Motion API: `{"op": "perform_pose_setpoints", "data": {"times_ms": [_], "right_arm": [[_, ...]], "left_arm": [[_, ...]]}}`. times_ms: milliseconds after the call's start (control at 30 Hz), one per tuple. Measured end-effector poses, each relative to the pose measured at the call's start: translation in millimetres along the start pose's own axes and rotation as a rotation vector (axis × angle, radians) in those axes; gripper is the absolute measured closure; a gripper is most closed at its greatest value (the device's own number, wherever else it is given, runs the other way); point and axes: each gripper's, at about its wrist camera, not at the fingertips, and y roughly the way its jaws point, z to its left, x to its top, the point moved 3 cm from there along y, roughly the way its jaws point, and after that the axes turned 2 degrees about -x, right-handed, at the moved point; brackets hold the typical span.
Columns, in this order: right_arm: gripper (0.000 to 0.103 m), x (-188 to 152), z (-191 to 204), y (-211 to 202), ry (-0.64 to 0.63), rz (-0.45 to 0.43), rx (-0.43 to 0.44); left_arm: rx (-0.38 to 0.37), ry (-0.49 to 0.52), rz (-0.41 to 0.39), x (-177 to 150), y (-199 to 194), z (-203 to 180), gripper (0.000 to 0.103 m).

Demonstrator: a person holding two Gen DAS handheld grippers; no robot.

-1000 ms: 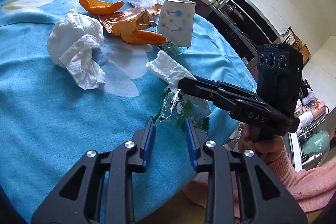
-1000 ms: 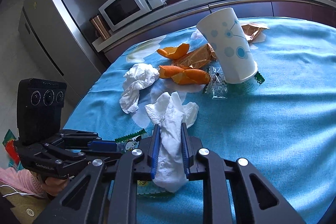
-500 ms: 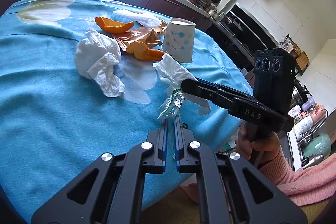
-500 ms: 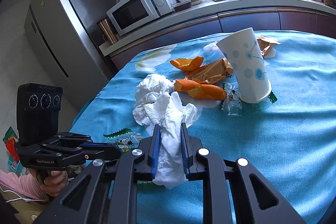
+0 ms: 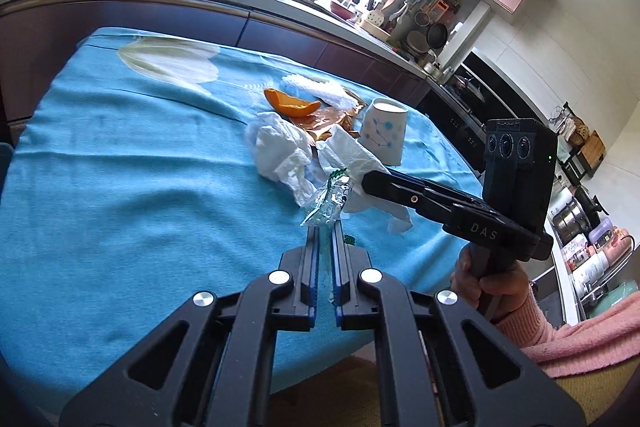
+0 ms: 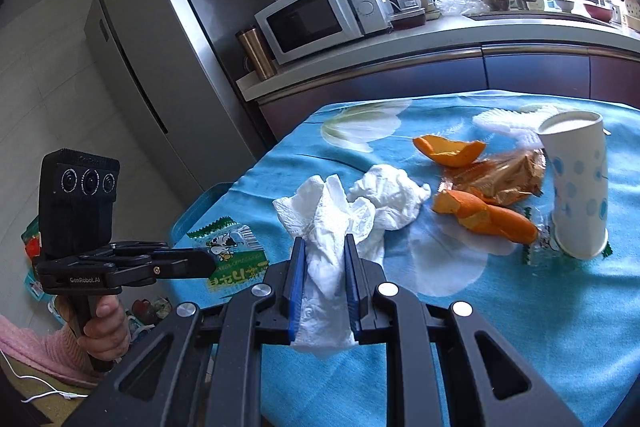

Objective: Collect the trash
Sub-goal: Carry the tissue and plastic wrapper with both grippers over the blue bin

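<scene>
Trash lies scattered on the table (image 5: 120, 187), which is covered by a blue cloth with white flowers. From the left wrist camera, the left tongs (image 5: 325, 227) are pressed nearly together, pinching a crinkled clear-and-green candy wrapper (image 5: 326, 201) that sticks up past their tips, lifted off the cloth. Beyond it sit a crumpled white tissue (image 5: 276, 151), orange peel (image 5: 292, 103), a brown snack wrapper (image 5: 324, 125) and an upturned white paper cup (image 5: 384, 133) with blue dots, all close together toward the far side of the table. The right tongs (image 5: 370, 183) reach in from the right, held by a hand (image 5: 492, 281) in a pink sleeve, with a second white tissue (image 5: 352, 157) hanging at their tips.

From the right wrist camera, the right tongs (image 6: 324, 247) pinch that second white tissue (image 6: 326, 223) between blue pads; it bunches above the tips and trails down between the fingers. Just behind it lies the crumpled white tissue (image 6: 390, 193) on the cloth, then two pieces of orange peel (image 6: 448, 151), the brown snack wrapper (image 6: 500, 173) and the paper cup (image 6: 580, 187), standing upside down on another small wrapper. At the left, the left tongs (image 6: 208, 263) carry the candy wrapper (image 6: 228, 259), its printed green side with a cartoon cow facing this camera, beside the table's near edge.
</scene>
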Motion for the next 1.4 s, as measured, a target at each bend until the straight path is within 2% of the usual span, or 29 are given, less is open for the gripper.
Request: {"op": "perform_pose_setpoints", "data": {"times_ms": [400,933,1133,1400], "right_arm": [[0.086,27.2,60.3,45.9,-0.12,0.034,0.119],[0.086,52.1,150.5,122.2,-0.27,0.112,0.26],[0.086,55.8,178.7,151.1,-0.315,0.143,0.291],[0.086,52.7,206.7,184.0,-0.368,0.197,0.304]], "left_arm": [[0.13,-0.055,-0.124,-3.5,-83.3,37.2,0.097],[0.344,-0.171,-0.277,-14.9,-184.3,97.5,0.097],[0.42,-0.215,-0.3,-21.6,-204.8,127.7,0.097],[0.483,-0.278,-0.307,-29.8,-218.4,164.7,0.097]]}}
